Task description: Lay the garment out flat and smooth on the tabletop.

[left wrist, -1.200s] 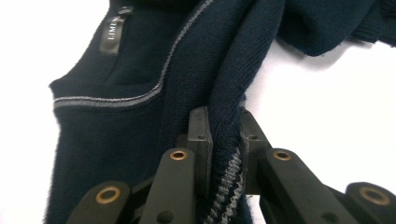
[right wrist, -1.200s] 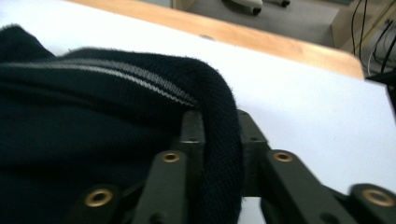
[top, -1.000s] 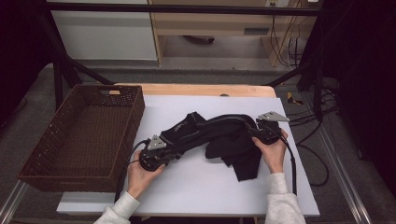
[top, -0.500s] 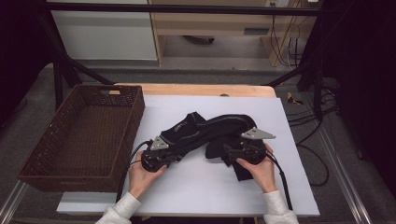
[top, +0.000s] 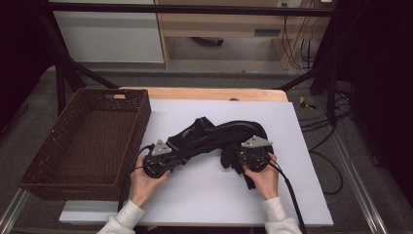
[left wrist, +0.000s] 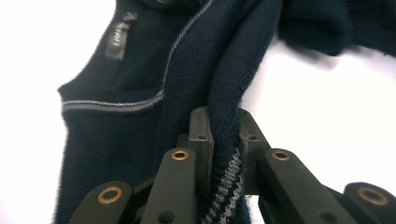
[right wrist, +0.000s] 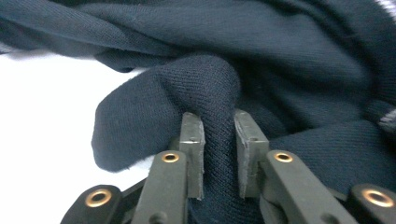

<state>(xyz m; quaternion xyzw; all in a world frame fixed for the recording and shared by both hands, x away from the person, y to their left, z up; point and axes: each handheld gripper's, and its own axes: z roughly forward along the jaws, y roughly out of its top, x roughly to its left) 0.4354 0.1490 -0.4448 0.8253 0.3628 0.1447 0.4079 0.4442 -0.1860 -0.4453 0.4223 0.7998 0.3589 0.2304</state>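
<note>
Nearest, at about 7 o'clock on the white table (top: 204,195), the left gripper (top: 178,157) is held in one hand. Its jaws are closed tight on a striped edge of the dark blue sweater (top: 214,136), as is seen in the left gripper view, where the edge (left wrist: 224,140) is squeezed between the pads. At about 5 o'clock the right gripper (top: 242,155) is held in the other hand. Its jaws have just been closing, and a thick fold of the sweater (right wrist: 215,102) is now pinched between them in the right gripper view.

The sweater is bunched up in the middle of the table, stretched like a bridge from one gripper to the other. A small label (left wrist: 116,39) is seen inside the neck.

The step in hand looks like a fresh grab, so that the sweater can be pulled flat or folded. For the next move, both grips would need to be kept firm while the cloth is lifted and spread, or the fold could slip out.

Farther off, at about 9 o'clock, a brown wicker basket (top: 63,161) is set beside the white table top. Nothing is seen in it.
</note>
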